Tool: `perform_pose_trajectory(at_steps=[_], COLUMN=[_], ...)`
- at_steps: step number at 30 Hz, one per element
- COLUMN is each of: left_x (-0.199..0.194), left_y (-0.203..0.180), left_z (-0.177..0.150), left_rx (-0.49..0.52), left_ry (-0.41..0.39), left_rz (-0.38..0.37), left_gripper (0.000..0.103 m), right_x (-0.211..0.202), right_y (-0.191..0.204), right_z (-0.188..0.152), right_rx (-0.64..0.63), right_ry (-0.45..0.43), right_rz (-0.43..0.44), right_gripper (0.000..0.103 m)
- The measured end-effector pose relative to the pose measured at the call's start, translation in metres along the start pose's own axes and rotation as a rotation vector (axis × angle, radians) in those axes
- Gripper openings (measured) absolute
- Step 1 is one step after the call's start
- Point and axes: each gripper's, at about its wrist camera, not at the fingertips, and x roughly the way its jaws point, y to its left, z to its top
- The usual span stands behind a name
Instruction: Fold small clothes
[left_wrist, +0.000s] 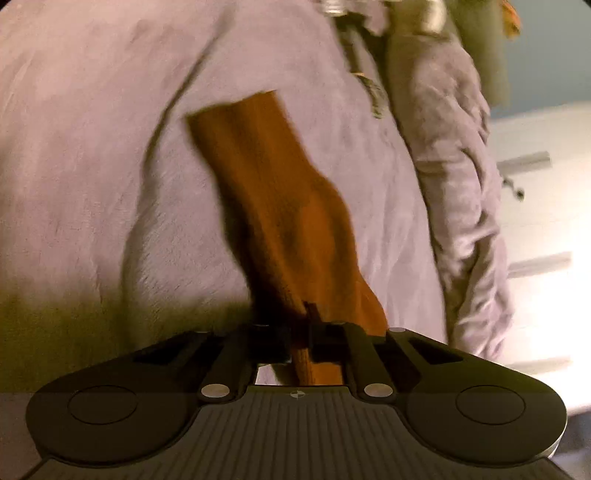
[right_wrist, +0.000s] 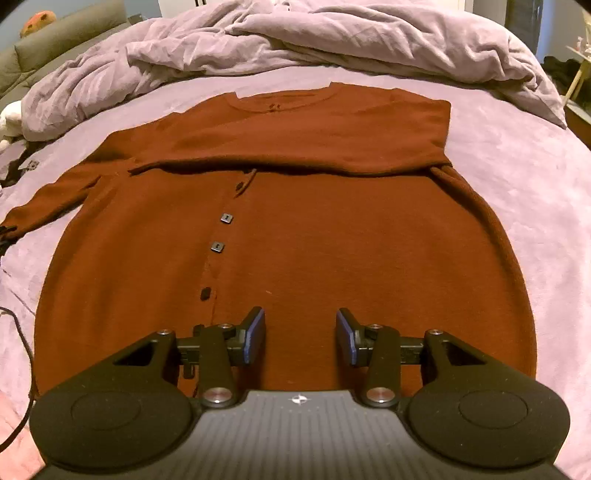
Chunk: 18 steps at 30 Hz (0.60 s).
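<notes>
Two hand-held grippers work over a bed (right_wrist: 517, 177) covered in a pale lilac sheet. In the right wrist view a rust-brown cardigan (right_wrist: 332, 240) lies flat on the sheet, front up, neckline at the far side and hem nearest the camera. One sleeve (right_wrist: 295, 147) is folded across the chest from the picture's right, covering the top of the button line; the other sleeve (right_wrist: 48, 206) stretches out toward the left edge of the picture. Below the folded sleeve two square grey buttons (right_wrist: 226, 218) show on the placket. The right hand-held gripper (right_wrist: 300, 334) hovers just above the hem with its blue pads partly apart and nothing between them. A rumpled lilac duvet (right_wrist: 332, 40) is heaped at the far side of the bed, beyond the neckline. A dark cable (right_wrist: 22, 347) runs along the sheet at the left edge. In the blurred left wrist view, the left hand-held gripper (left_wrist: 300, 341) has its jaws drawn tight together on a strip of the rust-brown fabric (left_wrist: 280, 206), which runs away from the jaws over the lilac sheet (left_wrist: 92, 147). Which part of the cardigan this is cannot be told from that view.
</notes>
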Motion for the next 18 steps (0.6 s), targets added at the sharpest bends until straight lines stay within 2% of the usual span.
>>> perform_pose_trajectory(at_steps=[2, 4, 7, 11, 14, 15, 16, 17, 18], left_x=[-0.006, -0.012, -0.026, -0.042, -0.034, -0.027, -0.02, -0.013, -0.01], left_y=[-0.022, -0.054, -0.111, -0.183, -0.212, -0.215, -0.214, -0.212, -0.207], left_z=[-0.006, -0.019, -0.056, -0.146, -0.221, -0.245, -0.267, -0.284, -0.298], left_rx=[0.125, 0.252, 0.487, 0.803, 0.979, 1.025, 1.06, 1.081, 1.089], left_ry=[-0.032, -0.055, -0.051, 0.01, 0.11, 0.148, 0.186, 0.214, 0.234], left_rz=[0.015, -0.015, -0.097, -0.257, -0.313, -0.303, -0.277, -0.254, -0.246], left_gripper=[0.008, 0.008, 0.008, 0.008, 0.01, 0.016, 0.032, 0.039, 0.041], right_x=[0.002, 0.002, 0.002, 0.002, -0.001, -0.001, -0.001, 0.0, 0.0], right_y=[-0.001, -0.003, -0.007, -0.009, -0.01, -0.01, -0.01, -0.009, -0.008], right_z=[0.0, 0.0, 0.001, 0.002, 0.002, 0.002, 0.003, 0.004, 0.007], right_rx=[0.005, 0.007, 0.022, 0.033, 0.045, 0.042, 0.036, 0.029, 0.019], right_ry=[0.003, -0.004, -0.015, -0.031, -0.044, -0.046, -0.047, -0.046, -0.046], right_rz=[-0.002, -0.005, -0.004, -0.007, 0.006, 0.009, 0.01, 0.01, 0.009], right_gripper=[0.042, 0.042, 0.042, 0.042, 0.042, 0.042, 0.042, 0.042, 0.042])
